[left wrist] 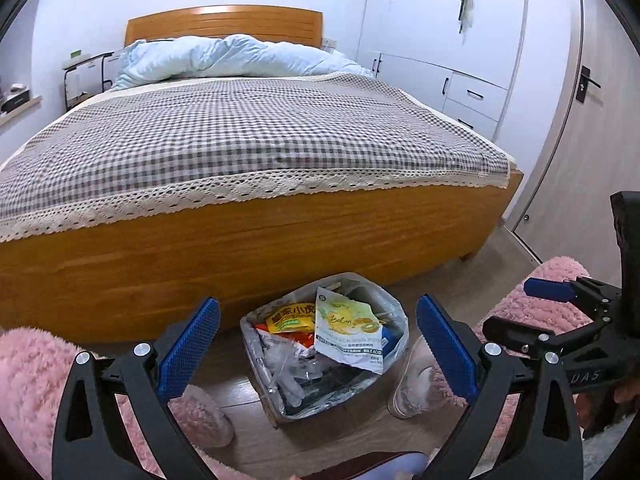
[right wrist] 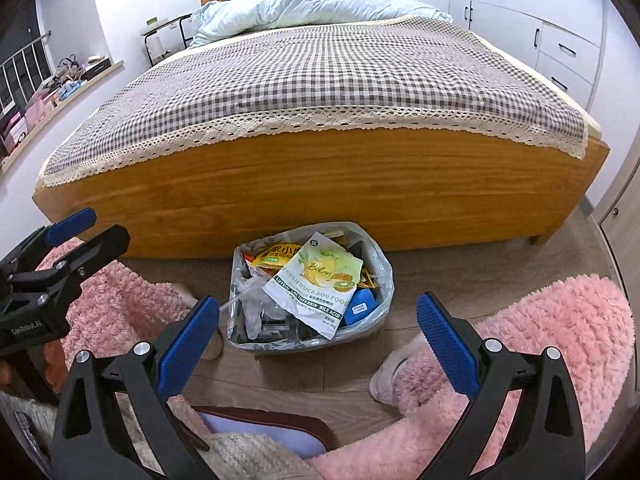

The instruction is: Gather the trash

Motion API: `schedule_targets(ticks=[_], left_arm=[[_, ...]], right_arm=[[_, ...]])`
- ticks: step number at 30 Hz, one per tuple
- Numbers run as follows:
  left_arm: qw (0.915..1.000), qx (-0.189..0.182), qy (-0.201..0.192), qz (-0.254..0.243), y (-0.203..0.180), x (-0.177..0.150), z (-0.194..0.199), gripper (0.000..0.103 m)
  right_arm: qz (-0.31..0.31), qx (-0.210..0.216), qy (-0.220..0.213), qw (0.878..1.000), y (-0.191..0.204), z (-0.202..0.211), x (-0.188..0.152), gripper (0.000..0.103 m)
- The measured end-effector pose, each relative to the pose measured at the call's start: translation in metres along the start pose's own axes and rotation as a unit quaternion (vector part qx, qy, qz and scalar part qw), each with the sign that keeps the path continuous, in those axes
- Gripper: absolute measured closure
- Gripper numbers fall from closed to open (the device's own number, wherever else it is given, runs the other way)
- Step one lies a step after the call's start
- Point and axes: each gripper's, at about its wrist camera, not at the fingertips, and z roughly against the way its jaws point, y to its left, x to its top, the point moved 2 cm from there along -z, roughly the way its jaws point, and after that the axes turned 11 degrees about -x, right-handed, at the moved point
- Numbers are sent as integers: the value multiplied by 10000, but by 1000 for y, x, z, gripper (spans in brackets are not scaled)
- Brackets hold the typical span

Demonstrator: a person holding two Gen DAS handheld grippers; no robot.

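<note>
Trash bin [left wrist: 324,354], lined with a clear plastic bag [right wrist: 382,270], stands upright on the wood-look floor [right wrist: 480,280] just in front of the wooden footboard [right wrist: 320,184] of the bed, its mouth opening upward and its longer side running away from the cameras toward the bed. Wrappers fill it to the rim; uppermost lies a white and yellow dog food pouch [right wrist: 320,280], tilted, with its long axis slanting from upper left to lower right in the right wrist view, and an orange and yellow snack packet [left wrist: 290,316] beneath it on the left. The left gripper [left wrist: 318,348] and the right gripper [right wrist: 318,336] are both held above and short of the bin with blue-padded jaws spread wide, grasping nothing; each also appears at the edge of the other's view. Pink fleecy trouser legs [right wrist: 540,340] and light slippers [left wrist: 412,384] flank the bin on the floor. The bed carries a grey checked cover [left wrist: 240,136] with a cream lace hem and a crumpled pale blue duvet [left wrist: 240,56] against the headboard. White built-in cupboards [left wrist: 460,60] with dark handles line the wall to the right; a small side table [left wrist: 86,68] stands to the left of the bed.
</note>
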Motion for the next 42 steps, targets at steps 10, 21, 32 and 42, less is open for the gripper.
schedule_targets(ticks=[10,21,32,42], left_arm=[[9996,-163,-18,209,4,-6,6,8],[9993,-283,-77,221,3,-7,10,8],[9992,-293,-76,254,4,-7,11,8],[9991,-316,-45,292,5,-5,9,8]], right_arm=[[15,-19,-117,9999,3,6,-1,8],[29,-57,-189,9998,5,10,-1,8],[70,-94,-230,9997,7,12,-1,8],[71,-105,-227,9997,6,12,-1,8]])
